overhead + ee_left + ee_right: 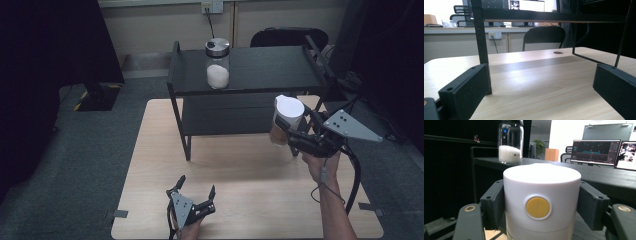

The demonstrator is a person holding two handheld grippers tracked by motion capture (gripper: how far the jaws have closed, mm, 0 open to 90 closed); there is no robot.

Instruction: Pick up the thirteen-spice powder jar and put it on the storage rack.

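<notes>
A jar with a white lid (288, 111) and brown contents hangs tilted in the air in front of the right end of the black shelf (265, 70). My right gripper (291, 134) is shut on it. In the right gripper view the white lid (541, 192) with a yellow round button sits between the two jaws, which press on its sides. A glass jar of white granules (218, 64) with a dark lid stands upright on the shelf's top board, and this glass jar (510, 142) stands behind and to the left of the held lid. My left gripper (196, 188) rests open near the table's front edge, nothing between its fingers (469, 87).
The black shelf stands on the far half of the wooden table (240, 175); its front left leg (481, 37) rises just ahead of the left gripper. A dark chair (289, 36) stands behind the shelf. Monitors (595, 152) sit far off.
</notes>
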